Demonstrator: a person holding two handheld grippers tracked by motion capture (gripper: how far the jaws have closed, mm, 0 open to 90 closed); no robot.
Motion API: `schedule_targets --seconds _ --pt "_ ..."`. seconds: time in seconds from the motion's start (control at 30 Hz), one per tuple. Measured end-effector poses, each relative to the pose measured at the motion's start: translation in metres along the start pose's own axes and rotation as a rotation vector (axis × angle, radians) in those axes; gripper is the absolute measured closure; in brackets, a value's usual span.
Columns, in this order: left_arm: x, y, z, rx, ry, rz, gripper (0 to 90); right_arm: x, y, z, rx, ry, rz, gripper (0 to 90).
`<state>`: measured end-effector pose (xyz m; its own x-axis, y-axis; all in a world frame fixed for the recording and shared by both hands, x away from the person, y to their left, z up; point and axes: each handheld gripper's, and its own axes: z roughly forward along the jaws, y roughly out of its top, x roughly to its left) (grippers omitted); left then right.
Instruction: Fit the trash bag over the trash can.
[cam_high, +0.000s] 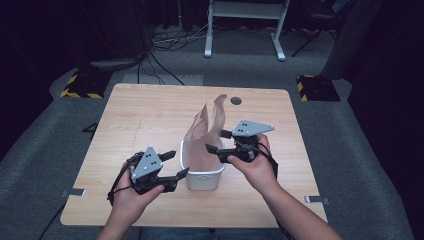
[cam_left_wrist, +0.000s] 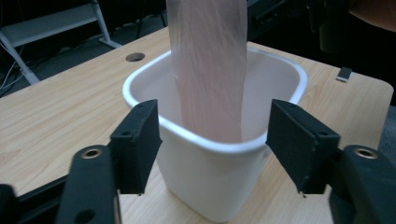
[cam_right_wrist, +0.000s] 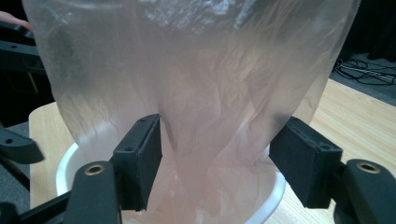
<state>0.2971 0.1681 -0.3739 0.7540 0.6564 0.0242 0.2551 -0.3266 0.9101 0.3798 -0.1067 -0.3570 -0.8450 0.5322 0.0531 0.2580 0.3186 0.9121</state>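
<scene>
A small white bin (cam_high: 202, 180) stands near the table's front edge, with a thin pinkish translucent plastic bag (cam_high: 205, 130) rising out of it, loose and crumpled at the top. My left gripper (cam_high: 179, 163) sits just left of the bin. In the left gripper view the gripper (cam_left_wrist: 217, 144) is open, its jaws wide on either side of the bin's (cam_left_wrist: 210, 186) near corner without touching it; the bag (cam_left_wrist: 210, 70) stands behind. My right gripper (cam_high: 216, 141) reaches in from the right at bag height. It (cam_right_wrist: 215, 158) is open, with the bag (cam_right_wrist: 210, 93) hanging between and beyond its pads above the bin (cam_right_wrist: 266, 205).
The wooden table (cam_high: 150, 115) has a round cable hole (cam_high: 236, 101) at the back. Small metal clips (cam_high: 316, 200) sit on its front corners. Behind the table are a white desk frame (cam_high: 245, 20), floor cables (cam_high: 165, 42) and yellow-black striped blocks (cam_high: 80, 85).
</scene>
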Motion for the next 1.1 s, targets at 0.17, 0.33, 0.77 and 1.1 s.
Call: schedule_targets --seconds 0.17,0.33,0.77,1.1 --pt "0.002 0.004 0.007 -0.013 0.015 0.005 54.6 0.002 0.000 -0.001 -0.003 0.007 -0.008 35.2" --pt "0.005 0.008 0.008 -0.028 0.041 0.032 84.3 0.004 0.004 -0.008 -0.013 0.010 -0.030 34.6" --pt "0.009 0.005 0.003 -0.023 0.030 0.012 90.0 -0.015 0.027 -0.017 -0.031 0.027 -0.076 22.9" --pt "0.015 0.001 0.005 -0.011 0.051 0.003 87.8 -0.026 0.032 0.007 0.053 0.255 -0.138 60.8"
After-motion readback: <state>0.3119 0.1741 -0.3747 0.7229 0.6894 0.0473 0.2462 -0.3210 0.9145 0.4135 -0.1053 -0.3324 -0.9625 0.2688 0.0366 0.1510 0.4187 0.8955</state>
